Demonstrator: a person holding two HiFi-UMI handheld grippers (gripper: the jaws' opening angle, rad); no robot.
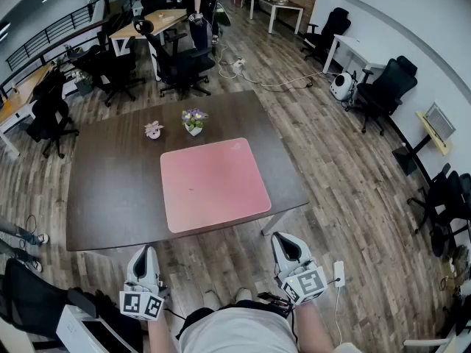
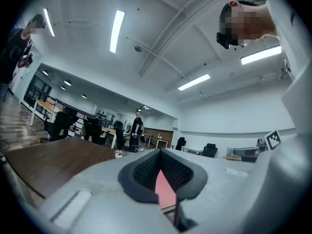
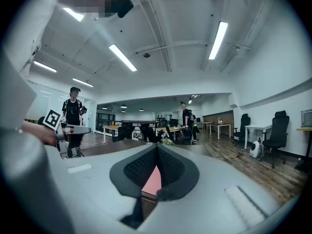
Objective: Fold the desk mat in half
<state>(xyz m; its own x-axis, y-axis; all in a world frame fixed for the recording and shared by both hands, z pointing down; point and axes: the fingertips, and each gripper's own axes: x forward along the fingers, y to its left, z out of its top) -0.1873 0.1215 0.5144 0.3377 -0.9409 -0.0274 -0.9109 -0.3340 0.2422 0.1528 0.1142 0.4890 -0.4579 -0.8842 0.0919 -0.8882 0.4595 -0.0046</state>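
Two grippers, one mat, one table and two small ornaments make up the scene. Furthest left is the left gripper (image 1: 146, 251), held level at the person's waist. It sits short of the table's (image 1: 103, 190) near edge, its jaws drawn together with nothing between them. I take this as a waiting pose, with the folding not yet begun. Further along the dark tabletop is a small pink ornament (image 1: 153, 129), and just to its right a little pot of flowers (image 1: 194, 119). Both stand beyond the far edge of the desk mat (image 1: 215, 184) without touching it, so a fold should not disturb them. The single pink mat lies flat and fully spread, slightly askew. It is on the near right part of the table, with its front edge close to the table's near edge, probably so the corners are easy to reach from the standing position. On the right, the right gripper (image 1: 284, 240) mirrors the other, level, closed tight and empty. It is aimed at the mat's near right corner but is not yet over the table.
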